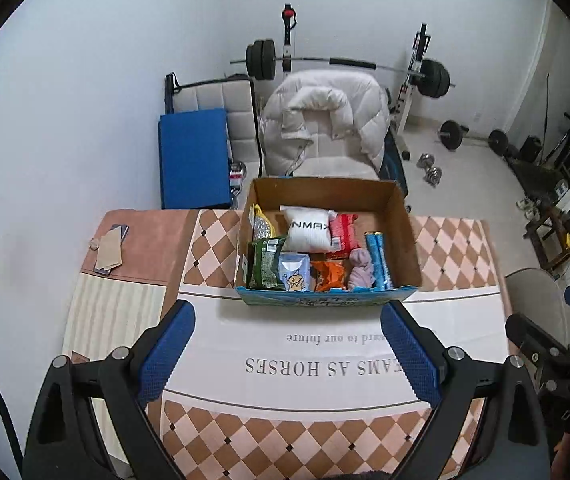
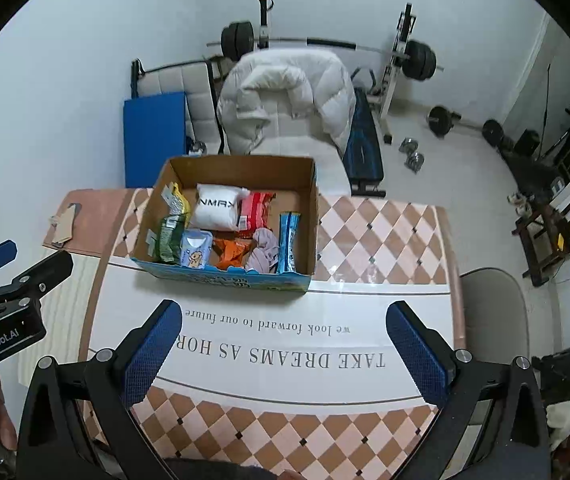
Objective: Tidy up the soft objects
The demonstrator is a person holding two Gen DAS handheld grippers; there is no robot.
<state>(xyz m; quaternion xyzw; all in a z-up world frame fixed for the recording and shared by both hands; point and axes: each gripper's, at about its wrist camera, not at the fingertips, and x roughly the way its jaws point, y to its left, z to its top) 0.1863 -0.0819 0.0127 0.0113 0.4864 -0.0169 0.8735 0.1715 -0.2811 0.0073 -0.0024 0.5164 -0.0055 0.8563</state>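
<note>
Jaws of left gripper (image 1: 288, 336) and right gripper (image 2: 284, 332) both wide apart, empty, above table (image 1: 453, 248); brown cardboard box (image 1: 409, 240) holds soft packets.

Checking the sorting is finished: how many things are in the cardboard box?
8. Back row: yellow bag, white pouch, red pack. Front: green bag, blue pouch, orange packet, cloth, blue tube. Others may hide beneath.
</note>
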